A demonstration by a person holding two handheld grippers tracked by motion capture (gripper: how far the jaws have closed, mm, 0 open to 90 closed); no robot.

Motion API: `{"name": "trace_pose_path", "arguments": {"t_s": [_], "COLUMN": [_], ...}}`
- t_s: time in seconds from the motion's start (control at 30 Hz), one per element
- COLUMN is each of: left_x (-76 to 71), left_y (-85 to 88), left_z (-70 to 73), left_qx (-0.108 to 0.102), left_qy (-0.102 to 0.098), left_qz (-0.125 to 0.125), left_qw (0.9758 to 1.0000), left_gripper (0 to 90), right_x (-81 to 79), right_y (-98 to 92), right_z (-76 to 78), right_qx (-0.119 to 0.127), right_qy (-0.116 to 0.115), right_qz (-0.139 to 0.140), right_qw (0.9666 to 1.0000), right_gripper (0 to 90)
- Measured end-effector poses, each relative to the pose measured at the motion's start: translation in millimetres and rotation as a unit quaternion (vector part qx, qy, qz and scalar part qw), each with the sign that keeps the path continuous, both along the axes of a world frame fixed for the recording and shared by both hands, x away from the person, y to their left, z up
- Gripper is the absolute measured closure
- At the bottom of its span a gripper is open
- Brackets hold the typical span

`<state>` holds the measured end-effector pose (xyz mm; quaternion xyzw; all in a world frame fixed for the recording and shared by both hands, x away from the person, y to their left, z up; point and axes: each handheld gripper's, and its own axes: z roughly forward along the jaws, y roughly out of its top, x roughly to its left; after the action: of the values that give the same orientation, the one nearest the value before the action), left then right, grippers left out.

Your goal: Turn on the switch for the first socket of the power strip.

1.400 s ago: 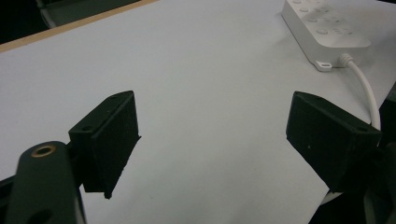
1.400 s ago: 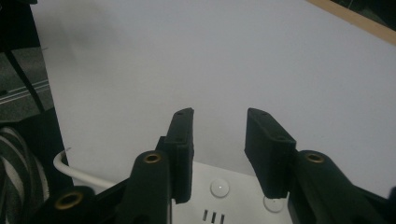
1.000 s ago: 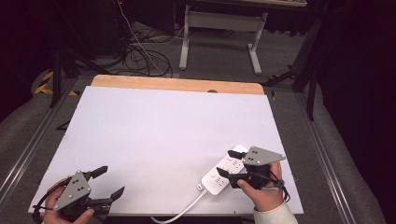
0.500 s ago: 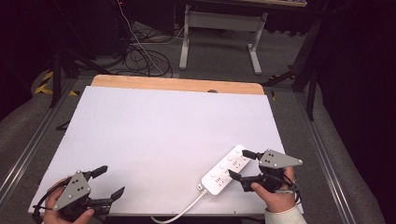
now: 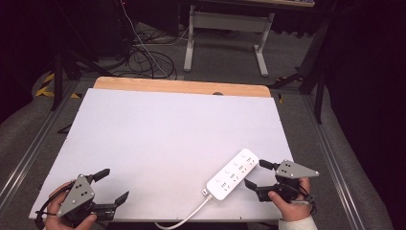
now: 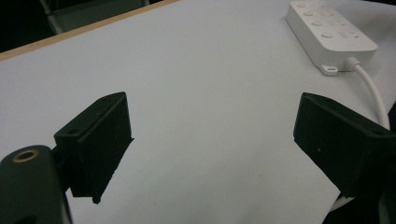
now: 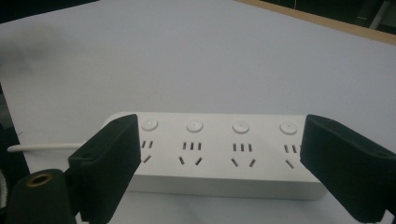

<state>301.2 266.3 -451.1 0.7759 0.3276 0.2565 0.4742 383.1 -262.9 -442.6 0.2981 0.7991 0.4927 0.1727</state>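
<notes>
A white power strip [image 5: 233, 173] with several sockets lies flat at the near right of the white tabletop [image 5: 167, 129]. Its white cable [image 5: 191, 214] runs off the near edge. My right gripper [image 5: 255, 173] is open just right of the strip, a jaw toward each end of its near end, touching nothing. In the right gripper view the strip [image 7: 219, 149] lies crosswise between the spread jaws of that gripper [image 7: 220, 154]. My left gripper [image 5: 116, 183] is open at the near left corner. Its own view has the gripper [image 6: 210, 140] above bare table and the strip [image 6: 329, 29] far off.
A wooden strip [image 5: 182, 87] borders the table's far edge. Metal rails run along both sides. Beyond the table are floor cables [image 5: 143, 57] and a grey desk frame [image 5: 225, 28].
My right gripper has drawn back to the right, off the power strip, which stays lying on the table. The left gripper has not moved.
</notes>
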Motion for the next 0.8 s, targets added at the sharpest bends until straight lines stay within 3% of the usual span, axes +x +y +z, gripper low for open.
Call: {"name": "trace_pose_path", "arguments": {"t_s": [0.53, 0.8], "left_x": [0.7, 3.3], "left_y": [1.5, 6.6], "left_z": [-0.8, -2.2], "left_qx": [-0.006, -0.024], "left_qy": [0.003, 0.015], "left_qz": [-0.006, -0.018], "left_qw": [1.0, 0.9994], "left_gripper": [11.7, 11.8], "right_x": [-0.7, -5.9], "right_y": [-13.3, -18.6], "right_z": [-27.3, -41.1], "right_qx": [-0.004, -0.012], "right_qy": [0.019, 0.024], "right_qz": [-0.01, -0.011], "right_qw": [0.9998, 0.9996], "right_gripper": [8.7, 8.2]}}
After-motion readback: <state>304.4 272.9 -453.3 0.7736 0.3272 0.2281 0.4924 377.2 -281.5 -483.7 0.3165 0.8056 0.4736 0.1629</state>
